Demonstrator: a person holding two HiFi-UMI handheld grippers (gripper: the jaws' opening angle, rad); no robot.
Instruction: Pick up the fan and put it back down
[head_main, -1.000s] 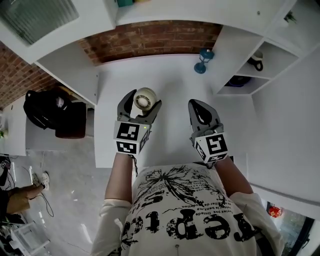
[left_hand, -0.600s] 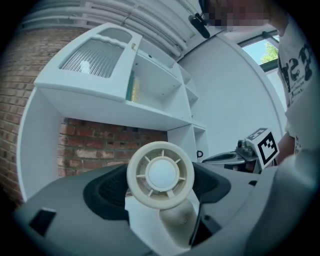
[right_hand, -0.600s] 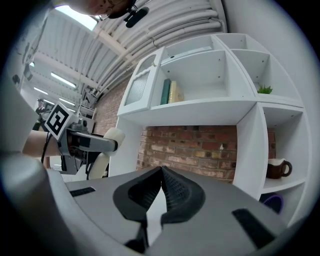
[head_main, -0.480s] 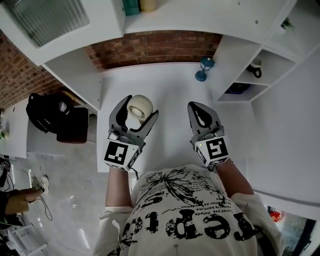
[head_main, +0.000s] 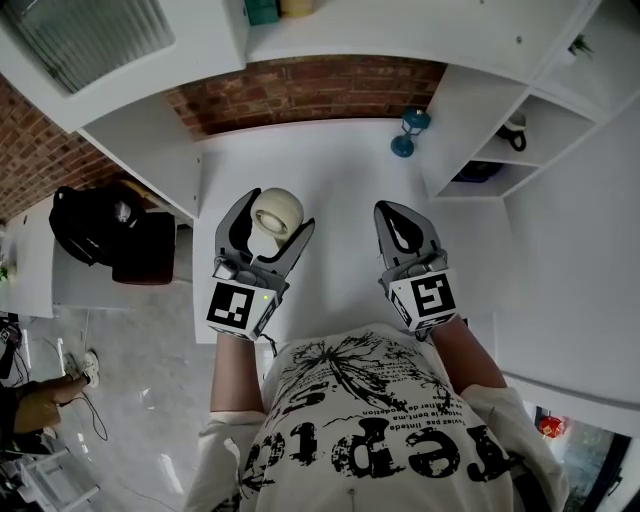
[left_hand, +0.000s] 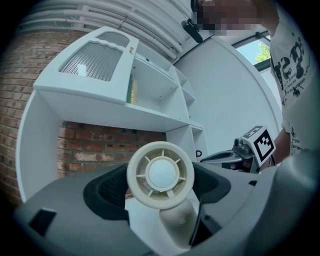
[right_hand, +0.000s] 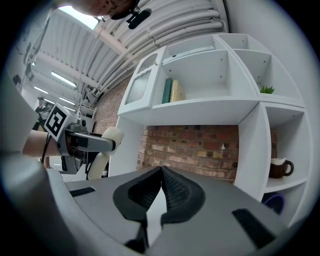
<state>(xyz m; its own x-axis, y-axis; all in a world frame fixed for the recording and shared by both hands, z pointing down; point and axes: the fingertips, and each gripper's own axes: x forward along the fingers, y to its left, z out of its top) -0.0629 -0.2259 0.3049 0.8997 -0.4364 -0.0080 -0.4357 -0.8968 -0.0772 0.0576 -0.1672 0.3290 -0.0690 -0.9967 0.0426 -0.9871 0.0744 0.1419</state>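
Observation:
A small cream fan with a round head is held over the white table, with my left gripper shut on it. In the left gripper view the fan's round grille faces the camera, and its stem sits between the dark pads. My right gripper hovers to the right of the fan, shut with nothing in it. Its pads meet at the tips in the right gripper view, where the right gripper points at the brick wall. The fan and the left gripper show at that view's left.
A small blue lamp-like object stands at the table's back right. A white shelf unit on the right holds a mug and a dark bowl. Books stand on an upper shelf. A black bag lies left of the table.
My left gripper has drawn back slightly toward the person and tilted, taking the fan with it; in the last half second it barely moved. The right gripper has stayed put.

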